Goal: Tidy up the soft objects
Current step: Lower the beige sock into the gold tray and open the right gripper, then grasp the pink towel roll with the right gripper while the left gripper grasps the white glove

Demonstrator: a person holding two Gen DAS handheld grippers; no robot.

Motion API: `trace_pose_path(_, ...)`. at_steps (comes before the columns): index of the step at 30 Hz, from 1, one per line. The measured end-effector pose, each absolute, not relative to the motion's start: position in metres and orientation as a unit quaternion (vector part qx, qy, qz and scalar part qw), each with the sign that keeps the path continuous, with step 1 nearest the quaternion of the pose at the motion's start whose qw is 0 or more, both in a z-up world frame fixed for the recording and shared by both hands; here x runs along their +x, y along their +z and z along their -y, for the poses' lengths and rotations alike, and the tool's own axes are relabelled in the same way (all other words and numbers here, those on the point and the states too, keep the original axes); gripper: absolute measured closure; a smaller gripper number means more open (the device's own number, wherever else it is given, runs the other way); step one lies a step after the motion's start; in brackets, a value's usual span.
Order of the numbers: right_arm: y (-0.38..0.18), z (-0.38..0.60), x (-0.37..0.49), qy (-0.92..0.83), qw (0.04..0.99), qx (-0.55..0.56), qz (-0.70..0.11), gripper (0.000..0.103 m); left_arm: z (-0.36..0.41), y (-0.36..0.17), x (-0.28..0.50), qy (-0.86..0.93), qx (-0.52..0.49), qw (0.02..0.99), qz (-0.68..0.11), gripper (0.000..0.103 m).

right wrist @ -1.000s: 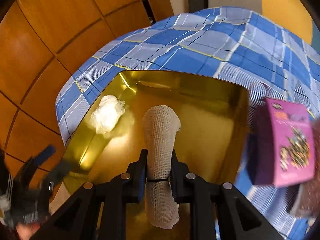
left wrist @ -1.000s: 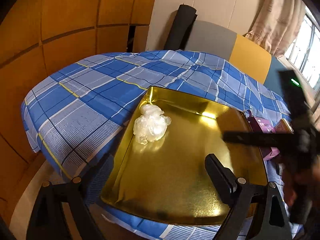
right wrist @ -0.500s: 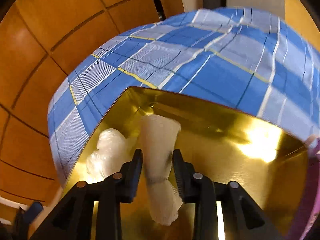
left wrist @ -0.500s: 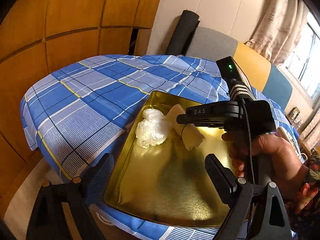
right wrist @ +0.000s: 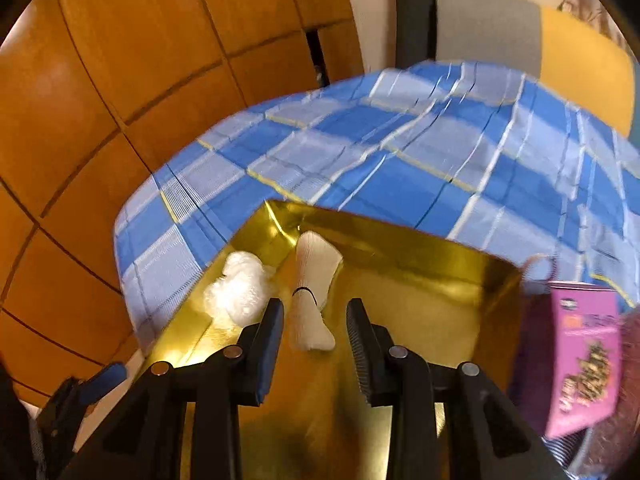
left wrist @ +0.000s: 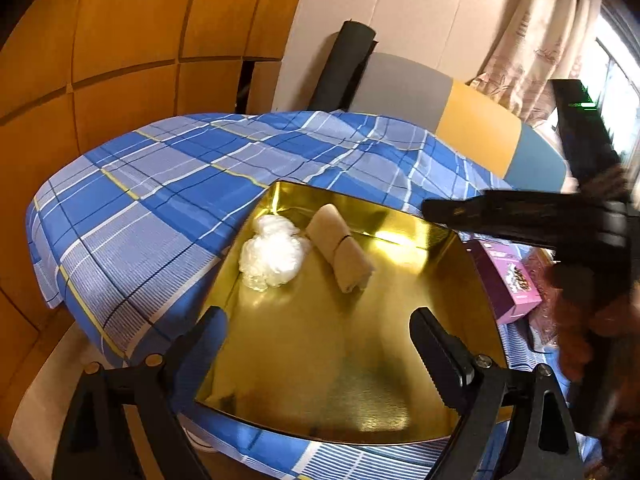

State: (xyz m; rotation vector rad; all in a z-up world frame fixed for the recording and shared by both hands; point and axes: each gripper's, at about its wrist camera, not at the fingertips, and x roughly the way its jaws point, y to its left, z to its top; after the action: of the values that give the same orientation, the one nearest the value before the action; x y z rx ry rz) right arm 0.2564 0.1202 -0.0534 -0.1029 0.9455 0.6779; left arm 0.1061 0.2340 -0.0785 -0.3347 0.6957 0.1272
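Note:
A white gauze roll [left wrist: 340, 258] with a black band lies in the far left corner of the gold tray [left wrist: 340, 360], beside a crumpled wad of clear plastic [left wrist: 272, 256]. My right gripper [right wrist: 315, 306] hangs above the roll [right wrist: 314, 276] with its jaws apart and its pads clear of it. Seen from the left wrist, the right gripper [left wrist: 432, 210] is a blurred black bar over the tray's far right edge, held by a hand. My left gripper [left wrist: 318, 320] stands wide open over the tray's near part, with nothing between its fingers.
The tray rests on a blue plaid tablecloth [left wrist: 160, 208]. A purple box [left wrist: 508, 280] and a reddish packet lie just right of the tray. Wooden wall panels stand to the left. A dark roll and a grey, yellow and blue chair back stand behind the table.
The right gripper carried the gauze roll to the tray's far left corner, let it go next to the plastic wad, and has drawn back up and to the right. The left gripper barely moved.

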Motion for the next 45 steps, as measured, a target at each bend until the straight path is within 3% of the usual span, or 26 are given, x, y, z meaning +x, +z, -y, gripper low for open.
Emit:
trace_pose_path(10, -0.014, -0.036, 0.199, 0.303, 0.862, 0.001, -0.407, 0.071, -0.195, -0.073, 0.100, 0.005, -0.153, 0.929, -0.338, 0.010)
trace_pose_path(26, -0.048, 0.136, 0.151, 0.189, 0.879, 0.063, -0.433, 0.071, -0.055, -0.054, 0.071, -0.164, -0.042, 0.929, -0.330, 0.004)
trace_pose_path(38, -0.074, 0.260, 0.137, 0.070, 0.875, 0.107, -0.468, 0.071, 0.033, -0.073, 0.065, -0.238, 0.010, 0.894, -0.380, 0.004)
trace_pose_path(45, -0.064, 0.399, 0.164, -0.129, 0.874, 0.135, -0.449, 0.066, 0.068, -0.082, 0.063, -0.260, 0.030, 0.874, -0.409, 0.004)
